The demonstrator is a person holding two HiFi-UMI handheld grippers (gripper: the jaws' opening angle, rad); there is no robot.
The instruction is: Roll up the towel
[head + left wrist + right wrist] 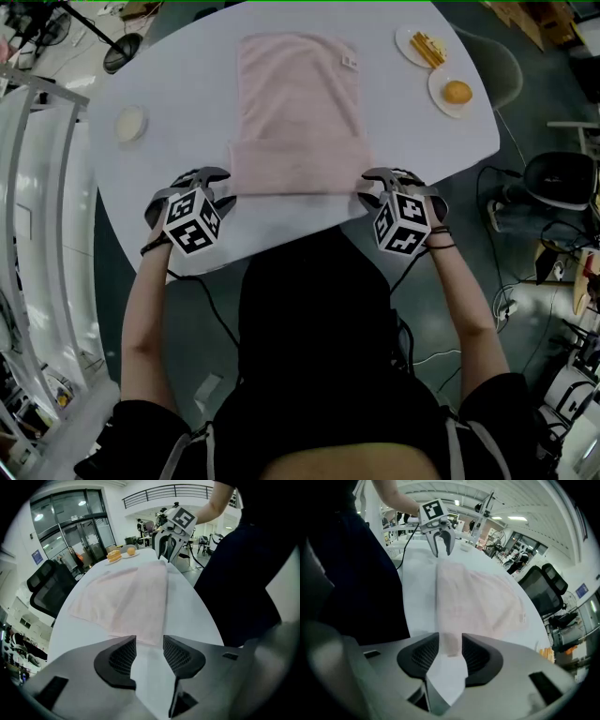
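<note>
One bun, perhaps, on plate near towel.

The white table bears a plate of yellow sticks, a bun plate and a small pale dish.

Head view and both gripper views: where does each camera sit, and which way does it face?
Head view: on the head, steeply down on towel; left gripper, right gripper, forearms show.
Left gripper view: along own jaws, across towel to right gripper; torso shows.
Right gripper view: mirrored, to left gripper.
All share towel, table.
</note>
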